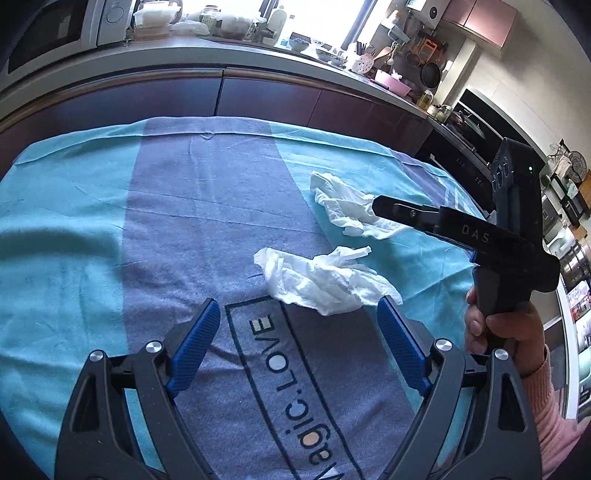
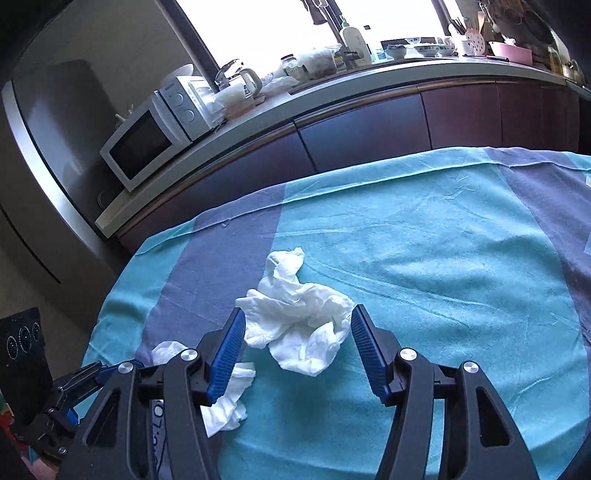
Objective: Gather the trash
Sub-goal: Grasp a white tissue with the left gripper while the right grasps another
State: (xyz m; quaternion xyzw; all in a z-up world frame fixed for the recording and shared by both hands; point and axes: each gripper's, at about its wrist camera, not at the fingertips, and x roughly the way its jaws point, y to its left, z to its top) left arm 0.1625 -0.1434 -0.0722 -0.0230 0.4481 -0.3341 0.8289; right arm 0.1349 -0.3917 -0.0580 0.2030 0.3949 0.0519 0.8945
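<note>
Right wrist view: right claw [image 2: 297,350] spread around crumpled tissue [image 2: 295,325]; left claw [image 1: 295,332] spread.

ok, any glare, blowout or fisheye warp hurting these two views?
Left wrist view: window blown out, counter edge bowed by fisheye, both tissues sharp, near one and far one. Right wrist view: window clipped white, tissue between the open right tool crisp, corners vignetted.

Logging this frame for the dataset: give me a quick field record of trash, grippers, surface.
trash: two crumpled white tissues
near tissue: just ahead of left gripper, untouched
far tissue: between right gripper fingers, not yet pinched
left gripper: open
right gripper: open
surface: blue-and-teal cloth
bin: none in view
</note>
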